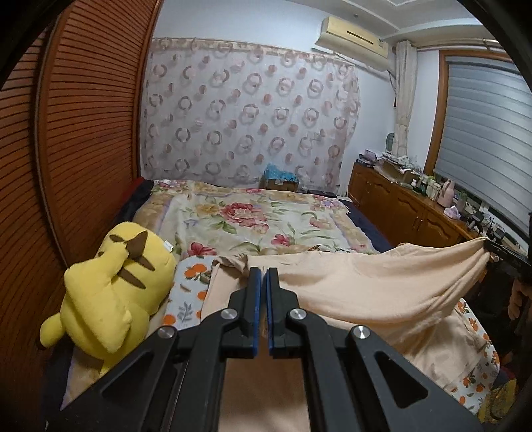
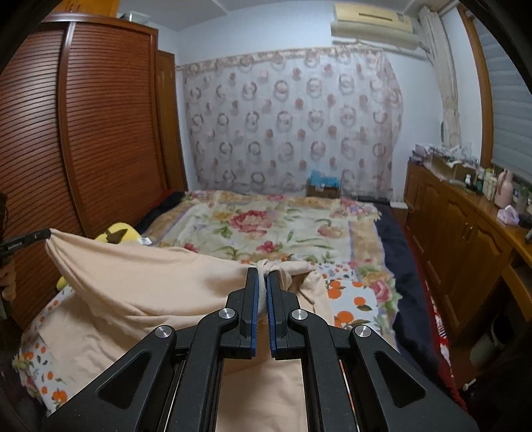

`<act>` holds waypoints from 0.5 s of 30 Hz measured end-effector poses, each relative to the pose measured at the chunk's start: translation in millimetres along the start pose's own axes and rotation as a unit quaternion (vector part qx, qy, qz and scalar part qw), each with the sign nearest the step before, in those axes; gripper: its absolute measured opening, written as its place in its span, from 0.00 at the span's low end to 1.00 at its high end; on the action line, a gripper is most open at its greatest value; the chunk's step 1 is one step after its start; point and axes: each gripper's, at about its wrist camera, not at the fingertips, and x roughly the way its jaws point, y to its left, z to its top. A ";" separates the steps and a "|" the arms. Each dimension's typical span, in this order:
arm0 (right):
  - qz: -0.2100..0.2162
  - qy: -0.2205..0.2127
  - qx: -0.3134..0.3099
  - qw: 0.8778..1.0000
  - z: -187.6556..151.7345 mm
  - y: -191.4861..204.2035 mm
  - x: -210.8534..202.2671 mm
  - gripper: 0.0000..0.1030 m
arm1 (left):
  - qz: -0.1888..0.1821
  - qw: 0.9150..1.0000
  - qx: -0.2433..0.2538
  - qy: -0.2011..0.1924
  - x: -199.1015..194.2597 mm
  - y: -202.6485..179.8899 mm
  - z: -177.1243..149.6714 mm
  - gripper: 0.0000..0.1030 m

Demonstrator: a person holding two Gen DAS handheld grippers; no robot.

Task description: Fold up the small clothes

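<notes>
Home bedroom. Bed with floral quilt at centre. Louvred wooden wardrobe left of bed. Patterned curtain behind bed, wall air conditioner above. Cluttered wooden sideboard right of bed. Yellow plush toy on bed.

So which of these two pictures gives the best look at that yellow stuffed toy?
The left wrist view. There the yellow stuffed toy lies in full sight on the bed's left side, beside the peach garment, with its brown-marked back showing. In the right wrist view only a small yellow part shows above the lifted garment.
</notes>
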 end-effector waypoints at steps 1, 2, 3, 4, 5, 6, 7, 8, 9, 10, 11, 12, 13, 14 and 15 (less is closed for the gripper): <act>0.001 -0.003 0.000 1.000 -2.3 1.2 -8.3 0.02 | 0.001 1.000 -0.001 0.000 -3.8 0.9 -2.6 0.00; 0.000 -0.005 0.001 1.000 -4.5 1.4 -14.3 0.02 | 0.002 1.000 -0.003 0.000 -9.1 1.6 -5.8 0.00; 0.000 -0.006 0.003 1.000 -7.1 0.6 -19.8 0.02 | 0.004 1.000 -0.004 0.000 -13.2 2.2 -8.7 0.00; 0.001 -0.005 0.006 1.000 -11.2 1.5 -28.4 0.02 | 0.005 1.000 -0.005 0.001 -17.9 2.8 -11.8 0.00; 0.001 -0.005 0.007 1.000 -13.7 2.4 -33.7 0.02 | 0.006 1.000 -0.004 0.001 -22.1 2.4 -14.8 0.00; 0.005 -0.005 0.009 1.000 -19.0 3.8 -43.4 0.02 | 0.008 1.000 -0.003 0.000 -27.8 2.5 -19.7 0.00; 0.007 -0.003 0.008 1.000 -22.0 4.9 -47.8 0.02 | 0.011 1.000 -0.002 0.002 -30.3 2.9 -24.2 0.00; 0.007 0.000 0.006 1.000 -25.7 6.3 -52.3 0.02 | 0.014 1.000 -0.002 0.006 -31.4 1.7 -28.6 0.00; 0.008 0.005 0.004 1.000 -30.1 7.1 -53.7 0.02 | 0.017 1.000 -0.002 0.013 -30.9 1.7 -36.0 0.00; 0.011 0.016 0.003 1.000 -37.1 8.9 -55.0 0.02 | 0.018 1.000 -0.002 0.022 -27.9 2.6 -43.7 0.00; 0.012 0.025 0.004 1.000 -44.6 9.0 -55.0 0.02 | 0.020 0.999 -0.002 0.030 -25.6 2.6 -50.5 0.00; 0.013 0.036 0.005 0.999 -53.0 8.8 -53.1 0.02 | 0.025 0.999 -0.003 0.043 -21.4 4.3 -60.6 0.00; 0.009 0.056 0.008 0.998 -65.4 8.8 -47.6 0.03 | 0.029 0.998 -0.001 0.051 -18.8 4.2 -67.0 0.00; 0.004 0.065 0.010 0.998 -72.6 6.4 -46.0 0.03 | 0.033 0.997 0.004 0.064 -15.0 2.8 -75.7 0.00; 0.000 0.078 0.018 0.997 -84.0 4.5 -41.9 0.04 | 0.035 0.996 0.010 0.076 -11.5 1.5 -82.2 0.01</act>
